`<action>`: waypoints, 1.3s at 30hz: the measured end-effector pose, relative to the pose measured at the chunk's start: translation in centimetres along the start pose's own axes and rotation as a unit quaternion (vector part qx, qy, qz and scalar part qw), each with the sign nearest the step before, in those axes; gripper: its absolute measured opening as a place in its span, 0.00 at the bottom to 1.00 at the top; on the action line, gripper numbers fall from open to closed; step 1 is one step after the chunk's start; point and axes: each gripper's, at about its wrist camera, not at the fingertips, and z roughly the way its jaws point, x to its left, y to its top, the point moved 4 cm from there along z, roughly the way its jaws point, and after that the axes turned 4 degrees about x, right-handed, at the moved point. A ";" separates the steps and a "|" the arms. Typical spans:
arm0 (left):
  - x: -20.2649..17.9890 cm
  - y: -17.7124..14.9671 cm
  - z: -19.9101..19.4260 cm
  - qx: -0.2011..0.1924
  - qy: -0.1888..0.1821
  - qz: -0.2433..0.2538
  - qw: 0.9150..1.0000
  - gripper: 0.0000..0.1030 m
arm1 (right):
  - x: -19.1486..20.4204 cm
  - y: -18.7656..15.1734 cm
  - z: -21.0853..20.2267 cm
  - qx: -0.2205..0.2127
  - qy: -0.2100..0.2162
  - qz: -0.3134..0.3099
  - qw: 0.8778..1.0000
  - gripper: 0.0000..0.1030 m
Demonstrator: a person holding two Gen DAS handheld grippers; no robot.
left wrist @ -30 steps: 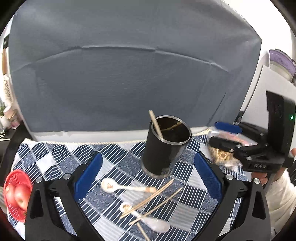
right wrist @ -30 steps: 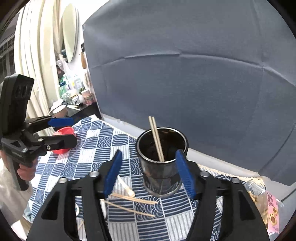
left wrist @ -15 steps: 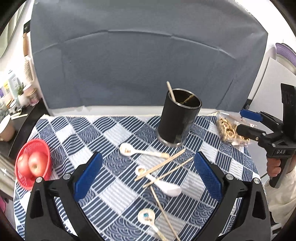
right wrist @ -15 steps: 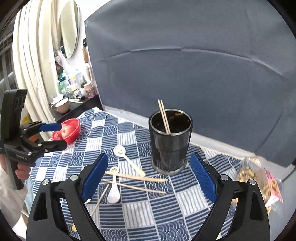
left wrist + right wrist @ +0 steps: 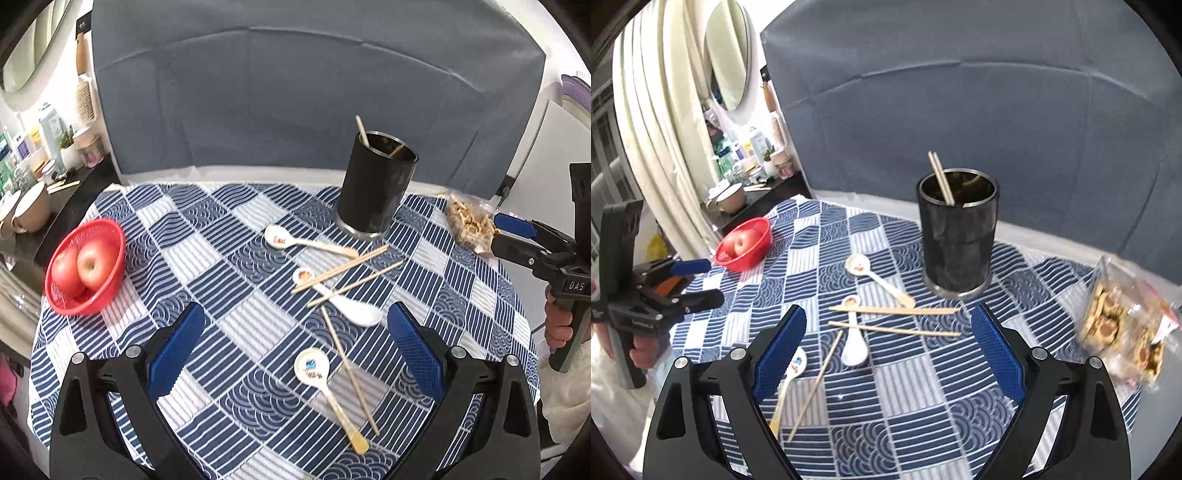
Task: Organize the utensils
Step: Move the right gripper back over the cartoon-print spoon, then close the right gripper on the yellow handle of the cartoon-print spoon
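My table wore its blue-and-white patchwork cloth (image 5: 236,295), all stripes and wave patterns. Near its left edge sat the red mesh basket (image 5: 64,302) with two apples (image 5: 94,266) in it, side by side and touching. On the opposite side, close to the right edge, lay a clear bag of biscuits (image 5: 1123,328) (blurred in the right view, so I could not read its label). Behind the table hung a grey-blue backdrop cloth (image 5: 295,110), creased in a few lines. Off to the left a dark side shelf (image 5: 753,203) carried cups, bottles and a small potted plant, with pale curtains (image 5: 650,122) and an oval mirror (image 5: 729,59) above it.
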 end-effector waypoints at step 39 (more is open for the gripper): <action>1.1 -4.6 12.7 0.193 -0.161 0.224 0.942 0.78 | 9.8 -10.1 6.4 0.112 -0.120 0.093 0.982 0.84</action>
